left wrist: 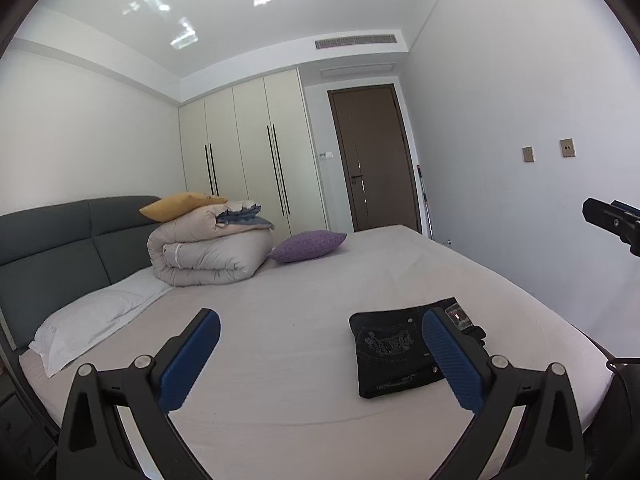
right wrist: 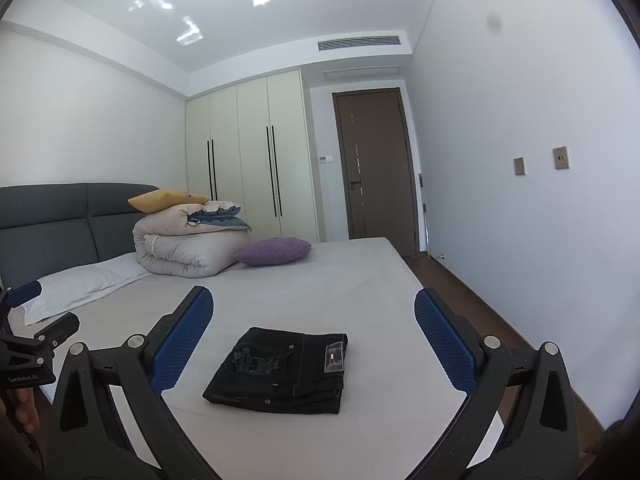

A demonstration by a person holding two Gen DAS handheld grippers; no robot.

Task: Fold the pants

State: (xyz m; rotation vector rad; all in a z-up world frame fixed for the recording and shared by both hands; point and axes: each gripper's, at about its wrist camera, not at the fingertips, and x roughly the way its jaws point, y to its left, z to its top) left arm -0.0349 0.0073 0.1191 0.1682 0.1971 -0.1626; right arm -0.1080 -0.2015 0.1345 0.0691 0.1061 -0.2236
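The black pants (right wrist: 280,368) lie folded into a compact rectangle on the pale bed sheet (right wrist: 320,280), near the bed's front corner. They also show in the left wrist view (left wrist: 394,352), partly behind my left gripper's right finger. My left gripper (left wrist: 320,348) is open and empty, held above the sheet to the left of the pants. My right gripper (right wrist: 314,328) is open and empty, held above and in front of the pants. Neither gripper touches the pants. Part of the right gripper shows at the right edge of the left wrist view (left wrist: 612,222).
A rolled beige duvet (right wrist: 184,248) with a yellow pillow (right wrist: 166,199) on top sits by the grey headboard (right wrist: 60,220). A purple pillow (right wrist: 274,251) and a white pillow (right wrist: 80,284) lie near it. Wardrobe (right wrist: 248,168) and door (right wrist: 376,168) stand beyond; floor lies right of the bed.
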